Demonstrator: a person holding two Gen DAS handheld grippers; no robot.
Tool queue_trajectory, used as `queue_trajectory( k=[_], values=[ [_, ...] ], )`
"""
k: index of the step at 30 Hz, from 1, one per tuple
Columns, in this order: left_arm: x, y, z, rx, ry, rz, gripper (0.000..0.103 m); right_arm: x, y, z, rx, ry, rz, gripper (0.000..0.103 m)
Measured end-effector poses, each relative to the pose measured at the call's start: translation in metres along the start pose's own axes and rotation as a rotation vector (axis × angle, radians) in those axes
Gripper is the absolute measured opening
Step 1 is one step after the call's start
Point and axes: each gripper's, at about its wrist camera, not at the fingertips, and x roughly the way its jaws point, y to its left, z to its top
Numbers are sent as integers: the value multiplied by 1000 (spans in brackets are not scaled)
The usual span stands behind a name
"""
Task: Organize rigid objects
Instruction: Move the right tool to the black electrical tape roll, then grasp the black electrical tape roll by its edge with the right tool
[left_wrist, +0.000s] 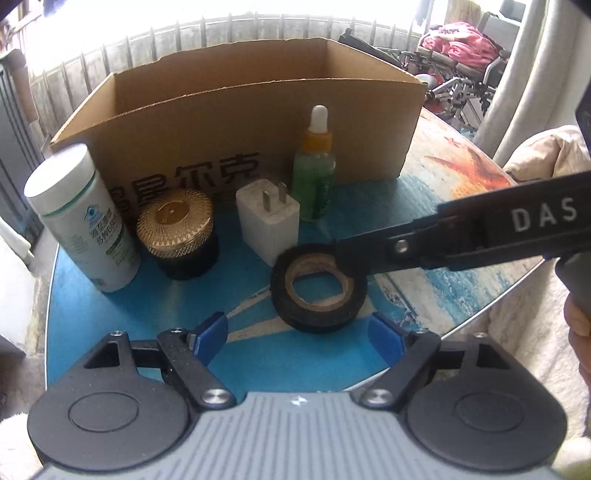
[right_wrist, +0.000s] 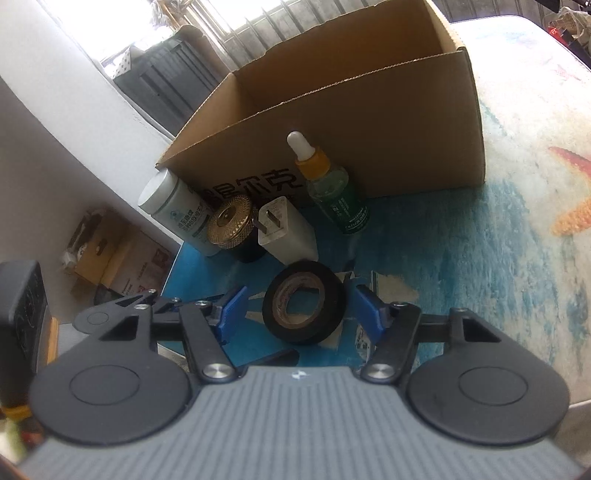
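Your right tongs (right_wrist: 295, 314) stood part open astride the tape roll (right_wrist: 303, 301) lying flat on the worktop (right_wrist: 424, 236), pads not touching, while your left tongs (left_wrist: 301, 334) hung wide just short of it.

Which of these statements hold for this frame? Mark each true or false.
1. The tape roll lies flat on the table. True.
2. The right tool straddles the roll with open pads. True.
3. The dropper bottle is inside the cardboard box. False: it stands in front of it.
4. The charger has its prongs pointing down. False: they point up.
5. The left tool holds the white bottle. False: it holds nothing.
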Motion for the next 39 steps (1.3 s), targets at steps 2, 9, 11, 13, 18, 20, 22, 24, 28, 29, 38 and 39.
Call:
queue_trajectory(
  k=[2, 9, 11, 13, 18, 20, 22, 24, 28, 29, 38, 39],
  values=[
    [1, -3, 0, 27, -4, 14, 79, 4, 0, 2, -10, -1, -8, 58],
    [6, -7, 0, 67, 1, 9, 74, 15, -2, 3, -30, 27, -26, 45],
    [12, -13, 4, 76, 2, 3, 72, 18, -3, 2, -37, 37, -32, 41],
    [13, -14, 4, 83, 4, -1, 70, 21, -4, 2, -40, 47, -36, 37],
    [14, -11, 2, 86, 4, -24, 65, 27, -8, 2, -32, 58, -35, 34],
    [14, -11, 2, 91, 0, -23, 64, 29, -9, 1, -30, 62, -33, 31],
    [14, -10, 2, 90, -1, -23, 64, 30, -9, 1, -33, 61, -32, 28],
    [13, -10, 1, 90, -3, -22, 63, 31, -9, 1, -39, 57, -37, 26],
    [12, -8, 1, 86, -6, -21, 63, 31, -9, 1, -52, 54, -49, 21],
    [12, -8, 0, 86, -7, -20, 63, 31, -9, 1, -53, 53, -49, 21],
    [10, -14, 1, 101, 7, -30, 63, 26, -7, -2, -62, 74, -57, 20],
    [9, -14, 1, 105, 9, -32, 63, 25, -8, -3, -57, 74, -54, 20]
  ],
)
